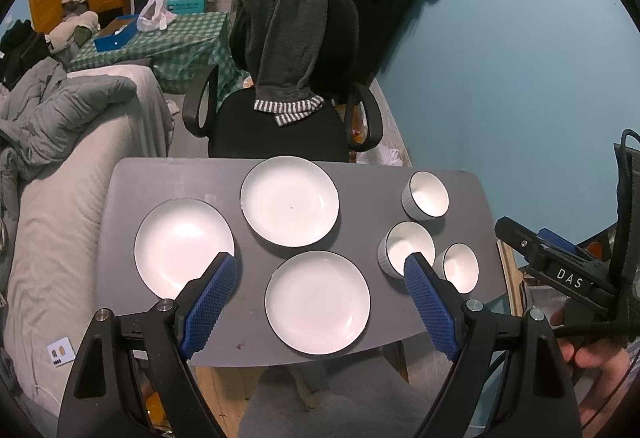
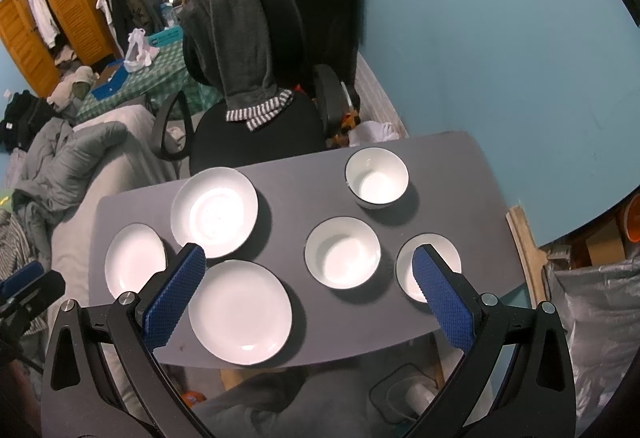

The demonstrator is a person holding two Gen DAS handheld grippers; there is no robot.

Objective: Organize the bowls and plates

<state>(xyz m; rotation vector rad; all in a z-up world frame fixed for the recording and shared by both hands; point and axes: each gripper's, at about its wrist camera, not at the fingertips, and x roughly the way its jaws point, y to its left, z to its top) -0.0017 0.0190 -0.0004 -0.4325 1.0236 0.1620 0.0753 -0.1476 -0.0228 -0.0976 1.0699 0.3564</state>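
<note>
- The left gripper (image 1: 320,278) hangs above the near edge of the table (image 1: 160,178), its blue pads (image 1: 208,302) spread wide with nothing between them.
- The right gripper (image 2: 308,270) hangs above the same near edge, further right, jaws likewise spread and empty; its blue pads (image 2: 172,298) frame the near plate and two bowls.
- In the left wrist view, the right gripper's black body shows at the right edge, held by a hand (image 1: 592,354).
- The near plate (image 1: 317,302) lies flat close to the table's front edge, between the left gripper's fingers in that view.
- The left plate (image 1: 180,244) lies toward the table's left side, partly hidden by a pad.
- The far plate (image 1: 289,201) sits near the table's back edge, apart from the other two.
- Three bowls stand upright on the right half, all empty: the near bowl (image 2: 428,264) by the right front corner, the middle bowl (image 2: 343,252) just beside it, the far bowl (image 2: 377,177) toward the back.
- No plate or bowl is stacked; all six lie separate.
- Behind the table stands a black chair (image 1: 280,126) with a grey towel (image 1: 284,38) draped over its back.
- A bed (image 1: 80,158) runs along the table's left side.
</note>
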